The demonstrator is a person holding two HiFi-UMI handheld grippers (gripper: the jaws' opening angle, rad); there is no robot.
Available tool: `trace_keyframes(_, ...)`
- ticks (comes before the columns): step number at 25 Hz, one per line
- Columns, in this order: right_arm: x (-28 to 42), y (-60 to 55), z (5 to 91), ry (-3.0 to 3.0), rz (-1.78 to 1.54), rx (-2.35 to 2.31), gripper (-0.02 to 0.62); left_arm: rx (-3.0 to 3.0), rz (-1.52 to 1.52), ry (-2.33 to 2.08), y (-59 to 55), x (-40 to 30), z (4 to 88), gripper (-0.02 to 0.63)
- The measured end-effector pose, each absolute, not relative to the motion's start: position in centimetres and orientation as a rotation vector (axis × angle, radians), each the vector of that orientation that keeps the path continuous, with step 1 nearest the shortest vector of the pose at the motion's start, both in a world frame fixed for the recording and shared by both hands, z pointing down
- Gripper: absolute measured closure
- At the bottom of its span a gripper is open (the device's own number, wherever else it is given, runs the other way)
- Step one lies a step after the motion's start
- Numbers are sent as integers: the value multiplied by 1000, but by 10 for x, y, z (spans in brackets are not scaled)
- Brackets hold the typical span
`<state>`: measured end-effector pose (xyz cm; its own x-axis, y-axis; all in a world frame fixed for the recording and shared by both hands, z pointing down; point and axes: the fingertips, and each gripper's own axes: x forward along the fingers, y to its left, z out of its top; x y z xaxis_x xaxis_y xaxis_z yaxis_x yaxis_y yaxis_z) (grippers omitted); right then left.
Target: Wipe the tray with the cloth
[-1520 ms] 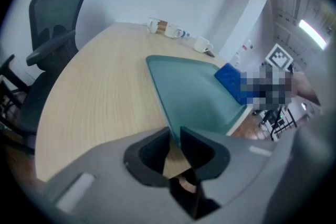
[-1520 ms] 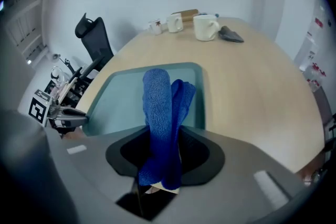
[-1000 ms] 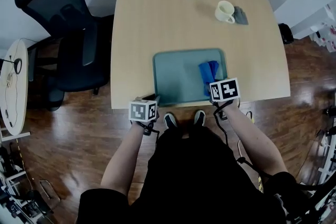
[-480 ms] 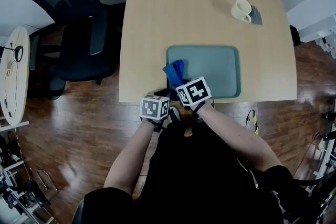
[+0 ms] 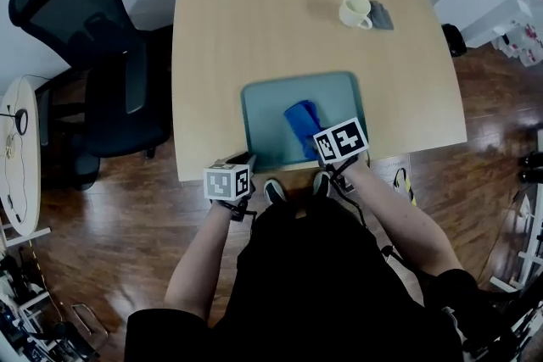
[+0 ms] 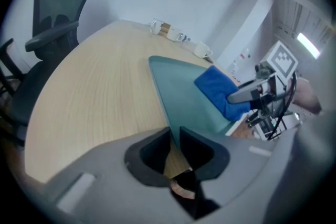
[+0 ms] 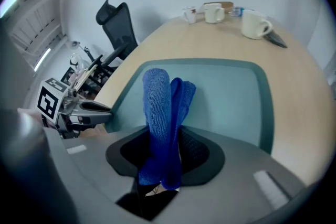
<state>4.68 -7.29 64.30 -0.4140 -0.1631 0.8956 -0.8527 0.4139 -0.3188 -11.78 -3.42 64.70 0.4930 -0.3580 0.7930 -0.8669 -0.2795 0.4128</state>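
**Right gripper** [image 7: 165, 136]: the jaws are clamped on the cloth [image 7: 160, 105]. It is a folded blue bundle, and both folds pass between the jaws. The rest of it stands out ahead of the tips and lies on the tray [image 7: 231, 97] just beyond them. The hold looks deep and sound.

**Left gripper** [image 6: 174, 132]: the jaws are almost together, and the tray's near corner rim runs into the narrow gap between them. I judge the rim nipped there to steady the tray, though the contact shows small. This gripper sits left of the right one and apart from it, at the near edge of the bench [image 5: 254, 38].

**Tray:** it lies flat on the bench directly ahead of both grippers. It carries only the cloth, which covers a strip about mid-tray running ahead from the near rim.

**Step in hand:** judged to be the wiping itself, with the cloth down on the tray floor.

**Next move:** draw the cloth over the bare floor on either side and out to the far rim. Keep it pressed flat, and keep the left hold firm so the tray does not slide.

**Beyond:** a cup [image 5: 355, 10] and other crockery stand well apart at the far end and pose no obstruction.
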Motion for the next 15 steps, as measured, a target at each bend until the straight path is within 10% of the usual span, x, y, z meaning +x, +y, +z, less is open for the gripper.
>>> trace_keyframes(15,175,-68,640,-1712,978,1038,446,1823,726,-1066,-36,-113,647,552)
